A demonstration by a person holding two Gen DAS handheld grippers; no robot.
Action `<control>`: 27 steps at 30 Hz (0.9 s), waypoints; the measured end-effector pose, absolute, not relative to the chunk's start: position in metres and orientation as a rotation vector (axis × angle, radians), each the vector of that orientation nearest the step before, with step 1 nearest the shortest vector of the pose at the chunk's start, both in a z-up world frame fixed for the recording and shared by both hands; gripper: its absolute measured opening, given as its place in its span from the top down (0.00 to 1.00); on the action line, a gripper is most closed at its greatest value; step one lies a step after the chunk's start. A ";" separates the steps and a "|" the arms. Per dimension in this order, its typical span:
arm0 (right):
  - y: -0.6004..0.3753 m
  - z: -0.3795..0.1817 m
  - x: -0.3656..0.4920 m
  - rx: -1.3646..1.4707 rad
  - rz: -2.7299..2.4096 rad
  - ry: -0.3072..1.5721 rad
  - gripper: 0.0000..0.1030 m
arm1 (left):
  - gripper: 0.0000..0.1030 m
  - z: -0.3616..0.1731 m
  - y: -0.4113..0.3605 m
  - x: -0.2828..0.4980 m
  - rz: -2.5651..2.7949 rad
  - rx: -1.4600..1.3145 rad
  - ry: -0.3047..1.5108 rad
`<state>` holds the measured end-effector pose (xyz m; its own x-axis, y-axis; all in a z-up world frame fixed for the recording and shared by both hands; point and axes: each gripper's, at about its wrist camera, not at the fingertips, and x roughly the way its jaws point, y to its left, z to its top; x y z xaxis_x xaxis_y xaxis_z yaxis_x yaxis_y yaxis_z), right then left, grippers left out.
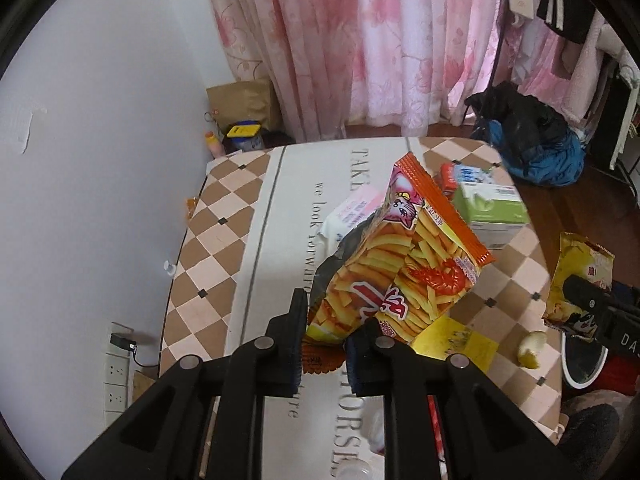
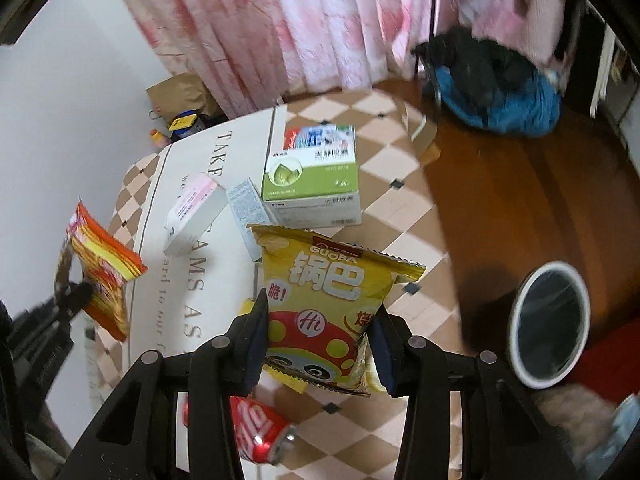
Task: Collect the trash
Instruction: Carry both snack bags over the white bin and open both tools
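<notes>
Left wrist view
Room: white wall on the left, pink floral curtain (image 1: 360, 40) behind, dark wood floor on the right.
Surface: a low table (image 1: 224, 216) under a checked cloth with printed lettering; its far edge runs below the curtain.
Left gripper (image 1: 322, 344): closed tight on the lower end of the orange snack bag (image 1: 404, 272), which hangs clear above the table's middle.
Left on the table: a pink and white box (image 1: 354, 210) and a green and white carton (image 1: 494, 208) towards the far right corner, a yellow paper (image 1: 456, 340) and a pale food scrap (image 1: 532, 348) near the right edge.

Right wrist view
Room: the same curtain and wall; a blue and black bundle (image 2: 496, 92) lies on the floor well beyond the table.
Right gripper (image 2: 318, 340): part open, pads pressed on the lower sides of the yellow snack bag (image 2: 332, 292), held up off the cloth.
Bin: a round white-rimmed bin (image 2: 550, 324) stands on the floor just off the table's right edge, mouth open and dark; I cannot tell what is in it.
Also left: a crushed red can (image 2: 256, 430) lies near the table's near edge, under the gripper.

Progress: early, by my judgement: two bags are lifted, none visibly binned; boxes, can, paper and scrap remain.
Room to move: the way from the right edge to the bin looks open; the left hand's bag must cross over the carton or the can.
</notes>
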<state>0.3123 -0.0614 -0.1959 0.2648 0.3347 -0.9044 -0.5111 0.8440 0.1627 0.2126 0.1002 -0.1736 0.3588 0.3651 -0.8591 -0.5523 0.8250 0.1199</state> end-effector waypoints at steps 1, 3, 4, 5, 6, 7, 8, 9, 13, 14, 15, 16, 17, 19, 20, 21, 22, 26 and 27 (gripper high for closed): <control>-0.065 -0.191 0.311 -0.188 0.575 1.154 0.55 | 0.87 -0.171 0.096 0.212 0.589 -0.207 1.041; -0.076 -0.181 0.309 -0.209 0.573 1.119 0.55 | 0.87 -0.164 0.082 0.213 0.565 -0.210 1.026; -0.081 -0.177 0.311 -0.209 0.571 1.110 0.55 | 0.87 -0.160 0.074 0.214 0.550 -0.210 1.019; -0.089 -0.172 0.311 -0.207 0.568 1.101 0.55 | 0.87 -0.156 0.068 0.216 0.537 -0.208 1.012; -0.096 -0.169 0.313 -0.207 0.565 1.093 0.55 | 0.87 -0.152 0.058 0.220 0.519 -0.202 1.005; -0.106 -0.163 0.315 -0.203 0.556 1.082 0.55 | 0.87 -0.149 0.051 0.223 0.504 -0.200 0.998; -0.115 -0.159 0.317 -0.198 0.549 1.075 0.55 | 0.87 -0.144 0.039 0.228 0.479 -0.194 0.988; -0.128 -0.154 0.320 -0.191 0.539 1.065 0.55 | 0.87 -0.141 0.028 0.233 0.460 -0.186 0.981; -0.175 -0.140 0.331 -0.158 0.496 1.043 0.55 | 0.87 -0.133 -0.013 0.258 0.372 -0.165 0.967; -0.186 -0.138 0.334 -0.150 0.484 1.039 0.55 | 0.87 -0.133 -0.025 0.266 0.348 -0.158 0.966; -0.205 -0.135 0.338 -0.142 0.466 1.036 0.55 | 0.87 -0.134 -0.040 0.276 0.317 -0.152 0.969; -0.219 -0.133 0.342 -0.136 0.449 1.035 0.55 | 0.87 -0.136 -0.052 0.285 0.292 -0.150 0.973; -0.231 -0.133 0.345 -0.131 0.434 1.035 0.55 | 0.87 -0.138 -0.064 0.292 0.271 -0.147 0.975; -0.263 -0.134 0.355 -0.125 0.392 1.037 0.55 | 0.87 -0.145 -0.088 0.310 0.226 -0.137 0.988; -0.280 -0.137 0.360 -0.120 0.369 1.042 0.55 | 0.87 -0.152 -0.103 0.322 0.192 -0.137 1.002; -0.295 -0.140 0.366 -0.113 0.352 1.049 0.55 | 0.87 -0.156 -0.113 0.329 0.173 -0.135 1.011; -0.310 -0.145 0.373 -0.103 0.332 1.061 0.55 | 0.87 -0.163 -0.125 0.337 0.149 -0.132 1.024; -0.368 -0.176 0.401 -0.088 0.252 1.119 0.55 | 0.87 -0.201 -0.170 0.375 0.059 -0.124 1.099; -0.382 -0.186 0.409 -0.087 0.234 1.141 0.55 | 0.87 -0.208 -0.181 0.382 0.046 -0.124 1.115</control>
<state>0.4087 -0.3816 -0.1859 0.3958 0.1400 -0.9076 -0.2283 0.9723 0.0504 0.3819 -0.1807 -0.2085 0.4401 -0.0250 -0.8976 -0.0988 0.9922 -0.0761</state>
